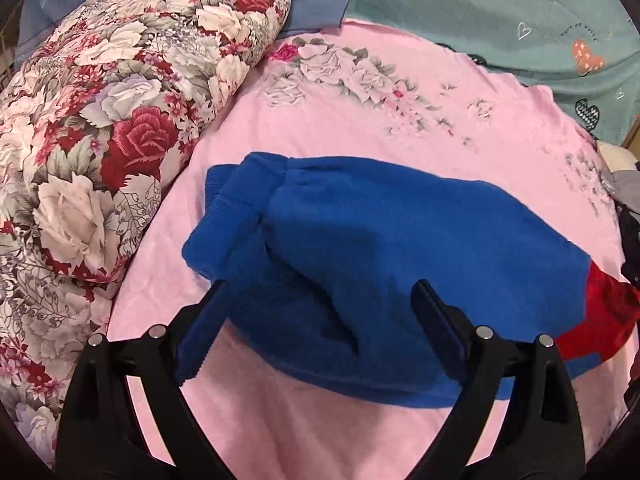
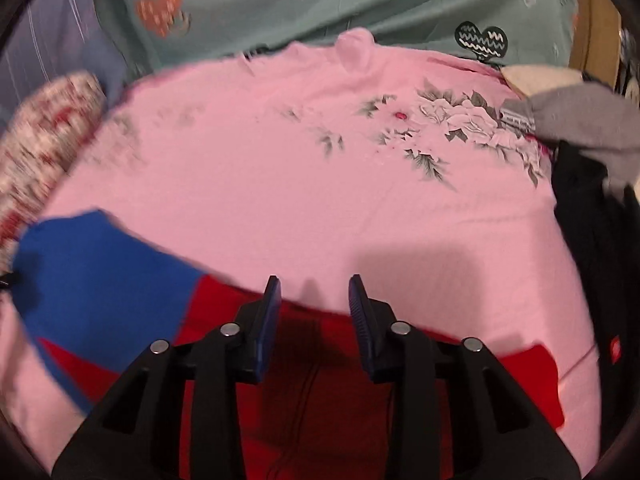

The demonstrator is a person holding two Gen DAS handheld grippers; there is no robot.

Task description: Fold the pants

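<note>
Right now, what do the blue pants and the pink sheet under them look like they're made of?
Blue pants: thick, matte knit or fleece, judging by the ribbed cuffs and soft, bulky folds. Pink sheet: thin, smooth woven fabric, probably cotton, lying flat with fine creases and a printed rose pattern.

The pants (image 1: 380, 248) are lying folded in a bundle on the bed sheet (image 1: 400, 128), spreading across the middle of the left wrist view. A rolled quilt (image 1: 112, 120) is lying to their left, just beside them. Behind the sheet a pillow (image 1: 520, 12) is lying along the far edge. A second garment (image 2: 312, 380) is lying to the right of the pants, its edge tucked beneath them. At the sheet's right edge a heap of clothes (image 2: 592, 152) is sitting.
</note>
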